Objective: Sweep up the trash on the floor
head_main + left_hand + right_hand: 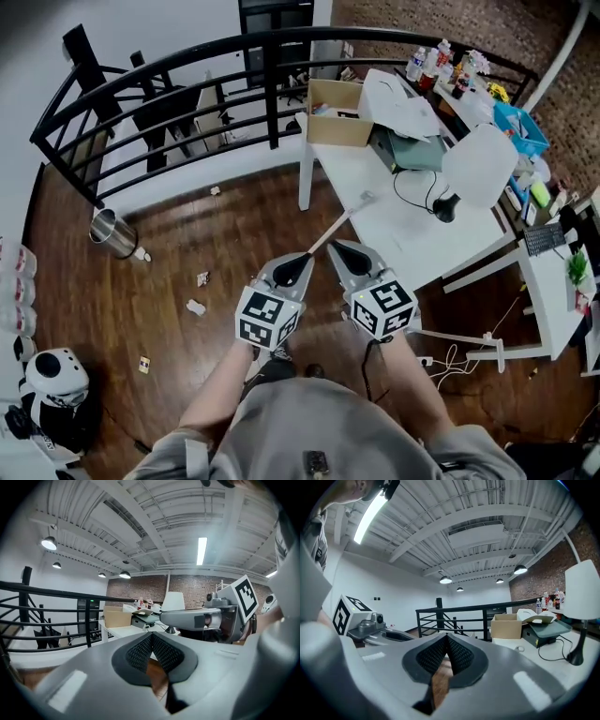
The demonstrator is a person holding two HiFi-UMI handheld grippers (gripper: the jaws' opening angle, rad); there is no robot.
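Observation:
Scraps of paper trash lie on the dark wooden floor: one [195, 307] left of me, another [202, 278] just beyond it, and a small one [215, 190] near the railing. A metal bin [112, 232] stands at the left. A thin pale stick with a grey end [342, 223] slants from the white table's edge down toward my left gripper [302, 261]; whether they touch is hidden. The left gripper [151, 634] is shut with nothing between its pads. Beside it, my right gripper [336, 246] [446, 637] is also shut and empty.
A white table [375, 216] with a cardboard box [337, 112], a lamp [478, 169] and cables stands ahead on the right. A black railing [187, 70] curves across the back. Cables [450, 361] trail on the floor at the right. A black-and-white object [54, 375] sits at the lower left.

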